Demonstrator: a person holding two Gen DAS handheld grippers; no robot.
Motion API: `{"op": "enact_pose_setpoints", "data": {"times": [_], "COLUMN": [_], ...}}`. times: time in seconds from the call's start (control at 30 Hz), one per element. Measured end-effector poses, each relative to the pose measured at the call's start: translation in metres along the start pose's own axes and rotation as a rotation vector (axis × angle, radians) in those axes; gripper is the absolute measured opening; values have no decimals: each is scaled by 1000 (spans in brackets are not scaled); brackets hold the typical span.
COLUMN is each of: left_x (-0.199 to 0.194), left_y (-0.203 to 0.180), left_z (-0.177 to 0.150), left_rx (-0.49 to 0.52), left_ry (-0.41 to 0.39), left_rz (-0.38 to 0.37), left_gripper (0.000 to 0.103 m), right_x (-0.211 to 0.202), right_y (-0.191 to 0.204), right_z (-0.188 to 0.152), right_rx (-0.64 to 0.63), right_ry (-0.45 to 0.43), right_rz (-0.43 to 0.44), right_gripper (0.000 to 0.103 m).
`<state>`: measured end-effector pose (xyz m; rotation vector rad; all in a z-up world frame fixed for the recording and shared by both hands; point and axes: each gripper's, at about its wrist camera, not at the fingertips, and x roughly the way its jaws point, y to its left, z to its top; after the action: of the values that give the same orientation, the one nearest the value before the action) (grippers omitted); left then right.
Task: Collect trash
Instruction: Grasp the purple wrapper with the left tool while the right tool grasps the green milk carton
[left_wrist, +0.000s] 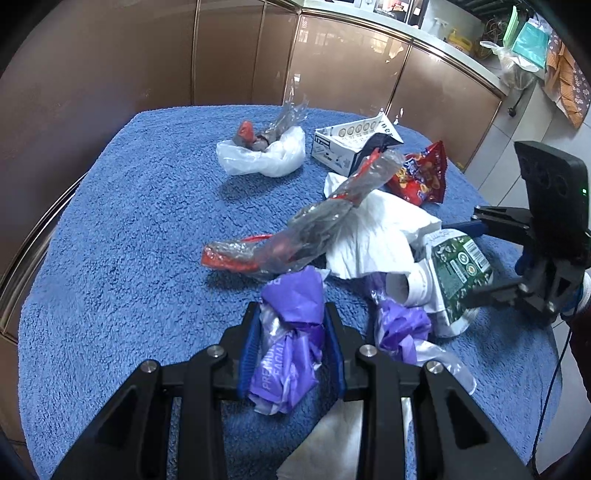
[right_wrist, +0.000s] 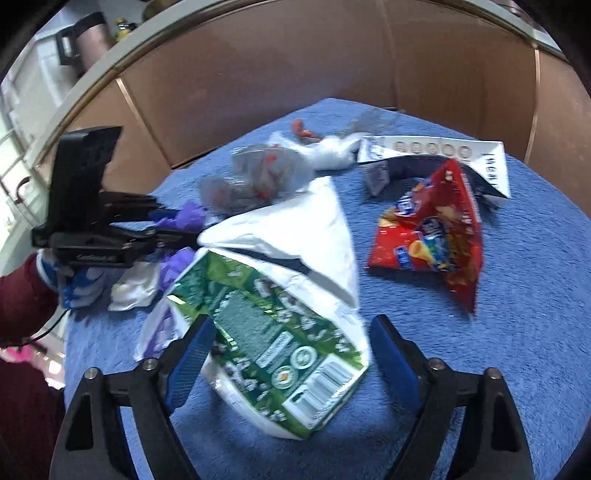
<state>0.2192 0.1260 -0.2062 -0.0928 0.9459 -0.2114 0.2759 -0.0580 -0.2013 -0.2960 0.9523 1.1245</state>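
My left gripper (left_wrist: 291, 347) pinches a crumpled purple tissue wrapper (left_wrist: 291, 354) between its blue pads, while my right gripper (right_wrist: 291, 354) stands wide around a green-and-white carton (right_wrist: 273, 354), whether touching I cannot tell. Ahead of my right fingers lies a red snack bag (right_wrist: 432, 236), farther on a white cardboard box (right_wrist: 443, 155). All rests on the blue towel (left_wrist: 129, 221).

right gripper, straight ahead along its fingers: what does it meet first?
Probably the green-and-white packet: it already lies between the open fingers of the right gripper, which do not look closed on it. Just beyond lies the white paper. Blur leaves depth uncertain.
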Motion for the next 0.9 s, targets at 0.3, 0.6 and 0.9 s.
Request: {"op": "enact_pose_setpoints", "data": {"times": [0.3,0.6,0.9], "left_x": [4,2,-3], "left_y": [-6,2,6], "left_z": [0,-4,-9], "left_rx": [-13,-29,-37], "left_ry": [-2,-8,-11], "left_rz": [15,3,0], "left_gripper": [31,31,31], "right_x": [-11,-11,31], "right_y": [22,67,70], "right_z": [-19,-20,-6], "right_rx": [-42,-242,-303], "right_ry": [37,75,167], "right_rz": [29,-57,-126], "right_gripper": [71,103,97]}}
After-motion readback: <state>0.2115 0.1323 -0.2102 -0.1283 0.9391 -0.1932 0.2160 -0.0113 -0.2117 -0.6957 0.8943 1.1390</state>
